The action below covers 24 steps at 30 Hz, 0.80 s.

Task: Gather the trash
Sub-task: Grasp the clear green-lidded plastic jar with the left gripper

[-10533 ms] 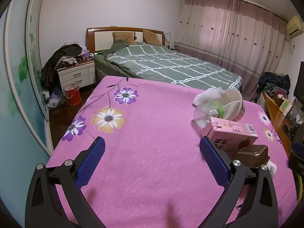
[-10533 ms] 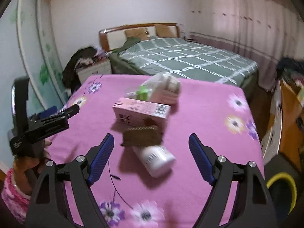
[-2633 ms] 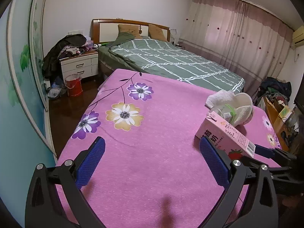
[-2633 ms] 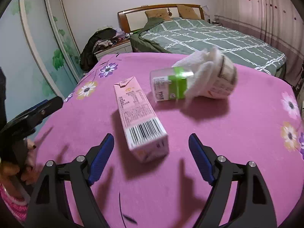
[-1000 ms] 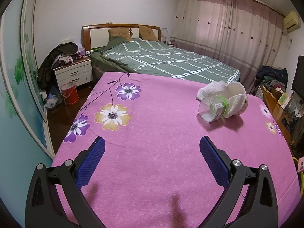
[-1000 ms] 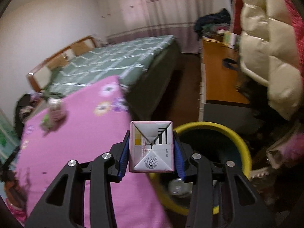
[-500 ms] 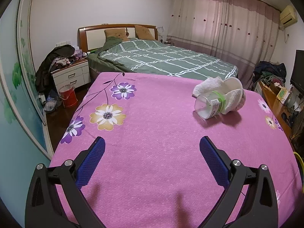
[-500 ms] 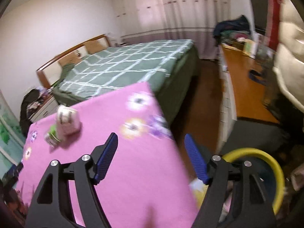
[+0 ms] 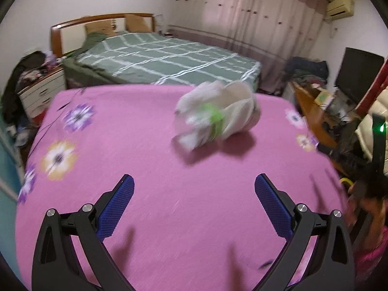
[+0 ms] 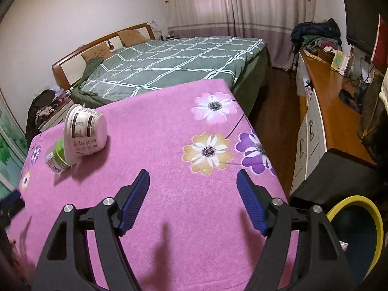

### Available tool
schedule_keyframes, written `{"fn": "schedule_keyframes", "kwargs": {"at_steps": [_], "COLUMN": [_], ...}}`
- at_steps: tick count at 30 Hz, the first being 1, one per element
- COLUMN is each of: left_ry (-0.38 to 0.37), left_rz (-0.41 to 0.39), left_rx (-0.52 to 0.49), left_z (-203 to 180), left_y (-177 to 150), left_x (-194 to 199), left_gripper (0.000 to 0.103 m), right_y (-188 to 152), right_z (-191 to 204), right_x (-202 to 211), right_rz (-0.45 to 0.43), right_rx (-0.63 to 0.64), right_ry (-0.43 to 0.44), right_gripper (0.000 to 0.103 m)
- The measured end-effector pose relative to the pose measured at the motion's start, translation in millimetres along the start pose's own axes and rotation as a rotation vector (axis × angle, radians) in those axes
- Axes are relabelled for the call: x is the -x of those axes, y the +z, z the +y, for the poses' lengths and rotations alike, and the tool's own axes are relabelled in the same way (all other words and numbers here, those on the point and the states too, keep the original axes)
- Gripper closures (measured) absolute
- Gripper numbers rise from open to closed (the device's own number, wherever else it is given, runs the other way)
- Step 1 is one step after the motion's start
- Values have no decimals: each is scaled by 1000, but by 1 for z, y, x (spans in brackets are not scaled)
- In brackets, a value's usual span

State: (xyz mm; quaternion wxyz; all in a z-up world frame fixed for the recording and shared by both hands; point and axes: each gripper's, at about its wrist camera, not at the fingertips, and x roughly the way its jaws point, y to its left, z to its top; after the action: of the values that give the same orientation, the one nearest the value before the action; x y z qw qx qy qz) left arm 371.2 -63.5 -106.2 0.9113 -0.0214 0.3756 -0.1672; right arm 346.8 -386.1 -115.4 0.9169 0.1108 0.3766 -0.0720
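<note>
The right tongs hang over the pink flowered table near its right edge, their jaws opening with nothing between them. The left tongs stand wide apart and empty above the near half of the table. Off the table's right edge, low on the floor, sits a yellow-rimmed bin. Toward the far side of the table lie a white paper bowl on its side and a small bottle with a green band, touching each other. Beyond stands a bed with a green checked cover.
</note>
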Motion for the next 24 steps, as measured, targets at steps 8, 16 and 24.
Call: {"fn": "schedule_keyframes", "kwargs": {"at_steps": [8, 16, 24], "left_ry": [45, 168, 176], "left_rz": [66, 103, 70], "left_rx": [-3, 141, 195], "left_z": [-11, 22, 40], "left_y": [36, 37, 41], "left_x": [-64, -93, -82], "left_gripper": [5, 10, 10], "right_y": [-1, -1, -1], "right_z": [-8, -7, -5], "right_x": [2, 2, 5], "right_rz": [5, 12, 6], "right_rx": [-46, -43, -35], "right_ry": [25, 42, 55], "right_gripper": [29, 29, 29]}}
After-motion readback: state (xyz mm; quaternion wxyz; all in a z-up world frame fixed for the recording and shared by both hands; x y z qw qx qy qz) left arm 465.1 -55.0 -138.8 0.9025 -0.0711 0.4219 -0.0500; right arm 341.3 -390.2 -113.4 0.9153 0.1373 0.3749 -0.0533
